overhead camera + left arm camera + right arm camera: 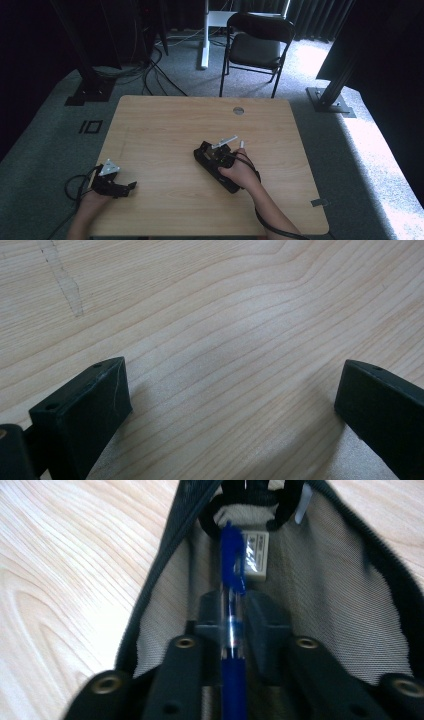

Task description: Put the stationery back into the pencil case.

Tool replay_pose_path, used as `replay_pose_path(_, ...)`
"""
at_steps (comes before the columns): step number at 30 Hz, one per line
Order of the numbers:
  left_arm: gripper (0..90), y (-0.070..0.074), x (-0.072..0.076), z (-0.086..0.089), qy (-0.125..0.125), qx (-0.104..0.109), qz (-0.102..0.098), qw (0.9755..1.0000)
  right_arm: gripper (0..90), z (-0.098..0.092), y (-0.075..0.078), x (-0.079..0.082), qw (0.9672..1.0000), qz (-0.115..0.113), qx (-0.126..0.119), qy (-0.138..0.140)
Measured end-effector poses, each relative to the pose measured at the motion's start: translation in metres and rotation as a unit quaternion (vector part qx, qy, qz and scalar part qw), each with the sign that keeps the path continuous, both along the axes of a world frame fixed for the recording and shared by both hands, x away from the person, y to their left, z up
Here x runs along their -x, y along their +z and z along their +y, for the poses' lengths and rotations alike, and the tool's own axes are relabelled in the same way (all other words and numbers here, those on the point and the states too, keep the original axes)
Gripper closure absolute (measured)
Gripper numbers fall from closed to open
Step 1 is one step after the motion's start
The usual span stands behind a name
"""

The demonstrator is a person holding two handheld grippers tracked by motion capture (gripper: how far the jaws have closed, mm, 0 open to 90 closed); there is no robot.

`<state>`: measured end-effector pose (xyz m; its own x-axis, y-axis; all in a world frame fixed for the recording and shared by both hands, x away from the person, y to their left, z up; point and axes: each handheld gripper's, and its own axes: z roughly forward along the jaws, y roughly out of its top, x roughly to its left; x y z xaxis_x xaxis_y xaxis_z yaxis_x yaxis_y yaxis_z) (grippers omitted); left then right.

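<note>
A blue pen [231, 550] is clamped between the jaws of my right gripper [232, 622], lying lengthwise along them. It sits inside the mouth of an open black mesh pencil pouch [345, 600], and a white eraser [256, 555] lies inside, just past the pen's tip. In the high view the right gripper [221, 156] is at mid table over the pouch [204, 155]. My left gripper [128, 186] rests at the table's near left corner, open. Between its fingers [95, 400] there is nothing but bare wood.
The wooden table [165, 130] has a round grommet hole [238, 110] near its far edge and a pale scuff [65, 285]. Beyond it stand a black folding chair [257, 45], a white desk leg [204, 35], floor cables [150, 72] and black frame posts [332, 85].
</note>
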<state>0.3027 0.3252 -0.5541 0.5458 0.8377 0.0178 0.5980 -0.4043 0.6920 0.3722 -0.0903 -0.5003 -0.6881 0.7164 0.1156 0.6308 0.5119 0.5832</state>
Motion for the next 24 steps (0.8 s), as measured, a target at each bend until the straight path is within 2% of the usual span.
replay_pose_path(4, 1.6, 0.0, 0.0, 0.0, 0.0, 0.0, 0.0, 1.0, 72.7, -0.006, 0.009, 0.003, 0.9997, -0.008, -0.022, -0.002)
replay_pose_path(6, 1.6, 0.0, 0.0, 0.0, 0.0, 0.0, 0.0, 1.0, 72.4, -0.013, 0.019, 0.005, 0.9987, -0.017, -0.047, -0.004)
replay_pose_path(7, 1.6, 0.0, 0.0, 0.0, 0.0, 0.0, 0.0, 1.0, 71.9, -0.018, 0.025, 0.006, 0.9978, -0.022, -0.061, -0.012)
replay_pose_path(8, 1.6, 0.0, 0.0, 0.0, 0.0, 0.0, 0.0, 1.0, 71.2, -0.028, 0.037, 0.007, 0.9954, -0.041, -0.083, -0.026)
replay_pose_path(11, 1.6, 0.0, 0.0, 0.0, 0.0, 0.0, 0.0, 1.0, 69.5, -0.044, 0.049, 0.005, 0.9923, -0.06, -0.096, -0.049)
replay_pose_path(13, 1.6, 0.0, 0.0, 0.0, 0.0, 0.0, 0.0, 1.0, 66.1, -0.059, 0.053, 0.0, 0.9898, -0.072, -0.095, -0.077)
replay_pose_path(17, 1.6, 0.0, 0.0, 0.0, 0.0, 0.0, 0.0, 1.0, 65.5, -0.082, 0.045, -0.013, 0.9864, -0.075, -0.081, -0.121)
replay_pose_path(20, 1.6, 0.0, 0.0, 0.0, 0.0, 0.0, 0.0, 1.0, 62.8, -0.094, 0.026, -0.023, 0.9842, -0.062, -0.064, -0.152)
replay_pose_path(22, 1.6, 0.0, 0.0, 0.0, 0.001, 0.0, 0.0, 1.0, 59.0, -0.097, 0.013, -0.029, 0.9825, -0.056, -0.055, -0.169)
replay_pose_path(24, 1.6, 0.0, 0.0, 0.0, 0.0, 0.0, 0.0, 1.0, 59.0, -0.099, 0.002, -0.033, 0.9809, -0.047, -0.051, -0.181)
